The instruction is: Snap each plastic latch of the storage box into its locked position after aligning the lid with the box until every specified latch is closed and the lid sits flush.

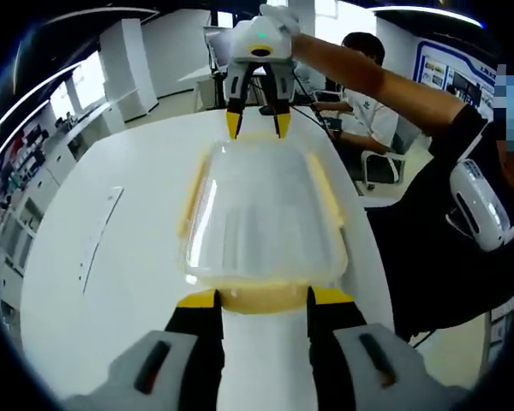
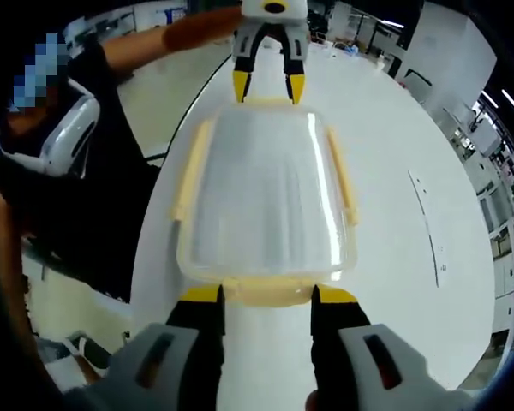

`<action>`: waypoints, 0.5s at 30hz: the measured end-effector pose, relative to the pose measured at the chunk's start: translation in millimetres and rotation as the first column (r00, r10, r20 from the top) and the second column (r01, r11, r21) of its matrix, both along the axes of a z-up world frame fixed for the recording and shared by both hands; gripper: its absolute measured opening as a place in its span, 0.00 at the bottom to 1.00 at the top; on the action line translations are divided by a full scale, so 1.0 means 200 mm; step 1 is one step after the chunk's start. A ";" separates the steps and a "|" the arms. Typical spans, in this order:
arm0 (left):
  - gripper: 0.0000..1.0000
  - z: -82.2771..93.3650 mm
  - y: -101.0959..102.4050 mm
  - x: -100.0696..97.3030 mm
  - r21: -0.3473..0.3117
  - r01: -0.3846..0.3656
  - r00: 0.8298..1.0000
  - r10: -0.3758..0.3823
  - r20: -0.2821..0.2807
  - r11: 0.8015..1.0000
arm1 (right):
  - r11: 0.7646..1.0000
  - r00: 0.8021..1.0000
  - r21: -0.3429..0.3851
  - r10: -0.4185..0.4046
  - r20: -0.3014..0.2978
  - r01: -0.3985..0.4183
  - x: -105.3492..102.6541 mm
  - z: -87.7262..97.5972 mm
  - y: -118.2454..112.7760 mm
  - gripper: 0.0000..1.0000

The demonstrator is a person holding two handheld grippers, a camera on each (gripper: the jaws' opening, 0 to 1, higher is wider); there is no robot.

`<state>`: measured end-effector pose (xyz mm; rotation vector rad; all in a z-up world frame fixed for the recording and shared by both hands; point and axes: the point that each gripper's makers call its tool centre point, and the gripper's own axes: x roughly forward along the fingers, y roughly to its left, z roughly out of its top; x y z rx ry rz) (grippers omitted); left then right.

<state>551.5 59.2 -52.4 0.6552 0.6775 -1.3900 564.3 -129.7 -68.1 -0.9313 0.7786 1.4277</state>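
A clear storage box with its lid (image 1: 261,210) (image 2: 261,193) on lies lengthwise on the white table (image 1: 111,282). Yellow latches run along both long sides (image 1: 191,197) (image 2: 343,175), and one sits at each short end. My left gripper (image 1: 264,300) is open, its yellow-tipped jaws flanking the near end latch (image 1: 264,301). It also appears at the far end of the right gripper view (image 2: 268,86). My right gripper (image 2: 268,295) is open at the opposite end latch (image 2: 268,293), jaws either side of it. In the left gripper view it hangs over the far end (image 1: 257,124).
A thin pale strip (image 1: 98,235) (image 2: 428,227) lies flat on the table beside the box. The person holding the grippers stands along one table edge (image 1: 463,197). Another person (image 1: 368,103) sits at a desk behind the table.
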 end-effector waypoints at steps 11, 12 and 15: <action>0.35 -0.02 0.06 0.02 -0.004 -0.005 1.000 0.005 -0.005 1.000 | 1.000 1.000 -0.012 0.011 -0.002 -0.011 0.01 -0.02 0.06 0.36; 0.35 -0.02 0.06 0.03 -0.007 -0.005 1.000 0.005 -0.005 1.000 | 1.000 1.000 -0.016 0.010 0.000 -0.010 0.01 -0.02 0.06 0.36; 0.35 -0.03 0.07 0.04 -0.021 -0.007 1.000 0.007 -0.010 1.000 | 1.000 1.000 -0.026 0.008 0.005 -0.008 0.03 -0.01 0.07 0.36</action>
